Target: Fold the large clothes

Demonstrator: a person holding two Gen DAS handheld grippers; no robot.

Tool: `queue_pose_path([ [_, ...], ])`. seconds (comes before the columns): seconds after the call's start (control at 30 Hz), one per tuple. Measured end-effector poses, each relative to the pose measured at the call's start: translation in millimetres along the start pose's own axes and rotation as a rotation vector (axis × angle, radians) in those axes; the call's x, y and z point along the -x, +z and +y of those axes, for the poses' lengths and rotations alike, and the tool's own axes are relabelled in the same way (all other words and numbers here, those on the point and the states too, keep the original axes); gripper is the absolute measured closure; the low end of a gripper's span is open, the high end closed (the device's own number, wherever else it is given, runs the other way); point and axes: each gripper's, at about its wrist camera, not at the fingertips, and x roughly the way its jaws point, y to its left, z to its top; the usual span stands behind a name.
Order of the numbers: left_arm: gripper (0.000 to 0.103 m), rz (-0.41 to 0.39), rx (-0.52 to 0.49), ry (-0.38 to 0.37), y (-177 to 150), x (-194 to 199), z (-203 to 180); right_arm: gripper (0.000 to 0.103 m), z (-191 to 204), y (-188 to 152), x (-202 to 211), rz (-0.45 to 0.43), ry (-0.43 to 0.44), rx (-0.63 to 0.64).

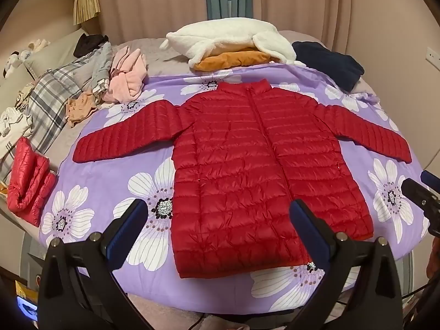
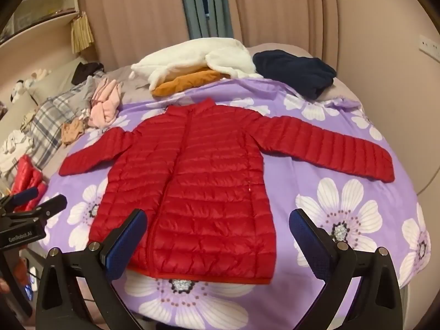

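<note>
A red quilted down jacket [image 1: 247, 165] lies flat, front up and zipped, both sleeves spread out, on a purple flowered sheet [image 1: 115, 176]. It also shows in the right wrist view [image 2: 192, 187]. My left gripper [image 1: 218, 217] is open and empty, held above the jacket's hem near the bed's front edge. My right gripper [image 2: 217, 225] is open and empty, above the hem's right half. The right gripper shows at the right edge of the left wrist view [image 1: 423, 192]; the left gripper shows at the left edge of the right wrist view [image 2: 35, 203].
A folded red jacket [image 1: 27, 181] lies at the left. A white fleece [image 1: 231, 41] on an orange garment [image 1: 233, 59], a navy garment [image 1: 330, 63], pink clothes [image 1: 128, 79] and a plaid blanket [image 1: 49, 96] lie at the back and left. Curtains hang behind.
</note>
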Motion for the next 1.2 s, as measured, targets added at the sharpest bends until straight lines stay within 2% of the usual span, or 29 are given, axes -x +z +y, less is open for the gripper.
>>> queue_pose_path([
  [0.13, 0.0, 0.005, -0.001, 0.0, 3.6, -1.2, 8.8, 0.001, 0.5, 1.0, -0.6, 0.002, 0.002, -0.002],
  [0.8, 0.0, 0.001, 0.006, 0.007, -2.6, -4.8, 3.2, 0.001, 0.9, 1.8, -2.0, -0.004, 0.002, -0.004],
  [1.1, 0.0, -0.034, 0.006, 0.011, -5.0, -7.9, 5.6, 0.001, -2.1, 1.8, -7.8, 0.006, 0.015, -0.009],
  [1.13, 0.0, -0.069, 0.006, 0.012, -5.8, -6.7, 4.9, 0.001, -2.1, 1.8, -7.6, 0.002, 0.016, -0.009],
  [1.2, 0.0, -0.047, 0.007, 0.01, -5.5, -7.9, 6.1, 0.001, -1.6, 2.0, -8.2, 0.0, 0.019, -0.014],
])
